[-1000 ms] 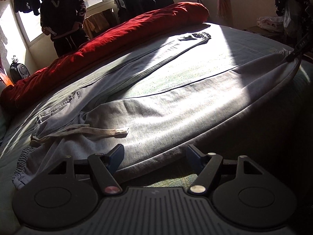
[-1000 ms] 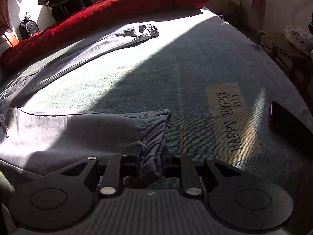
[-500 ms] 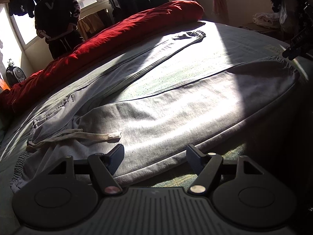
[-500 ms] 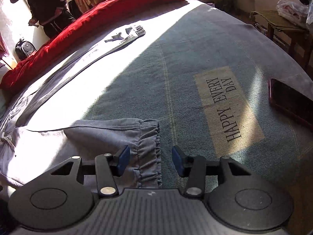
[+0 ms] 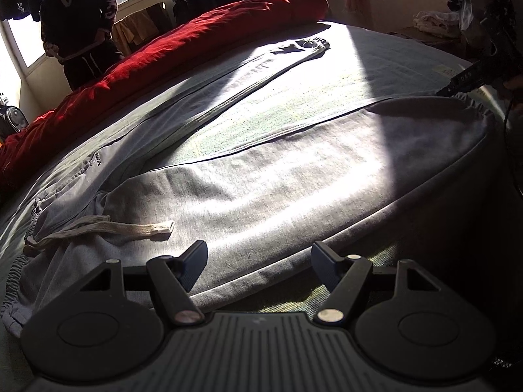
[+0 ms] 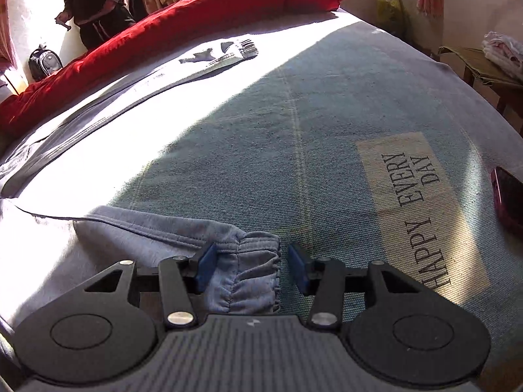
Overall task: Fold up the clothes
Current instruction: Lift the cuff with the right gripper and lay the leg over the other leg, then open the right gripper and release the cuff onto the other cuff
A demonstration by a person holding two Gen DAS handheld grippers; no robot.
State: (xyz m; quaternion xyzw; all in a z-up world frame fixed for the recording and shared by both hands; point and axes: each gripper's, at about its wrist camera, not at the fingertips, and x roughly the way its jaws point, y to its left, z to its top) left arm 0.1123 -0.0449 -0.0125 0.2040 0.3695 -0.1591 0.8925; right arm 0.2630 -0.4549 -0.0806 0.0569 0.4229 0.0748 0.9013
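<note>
A pair of grey pants (image 5: 294, 176) lies flat on a bed (image 6: 327, 104) with a blue-green cover. The legs are spread apart, so the cover shows between them. One leg runs far up the bed, and its cuff (image 6: 242, 49) lies in the sun near a long red blanket (image 5: 202, 42). The other leg runs along the near edge of the bed. In the left view, the left tongs (image 5: 260, 261) are spread wide and hold nothing. They hang just over the near edge of this leg, close to the waist. A pale drawstring (image 5: 130, 230) lies on the pants just beyond the left finger. The bunched waistband (image 5: 14, 281) is at the far left. In the right view, the right tongs (image 6: 250, 266) are spread too, with nothing pinched. The gathered cuff (image 6: 253, 274) of the near leg sits between the two blue fingers (image 6: 204, 263), but they do not squeeze it. I cannot tell if the left one touches the cloth. To the right, a pale patch (image 6: 412, 196) on the cover says "HAPPY EVERY DAY". A dark phone (image 6: 508, 196) lies at the right edge of the bed. A person in dark clothes (image 5: 78, 23) stands behind the red blanket by the window.
</note>
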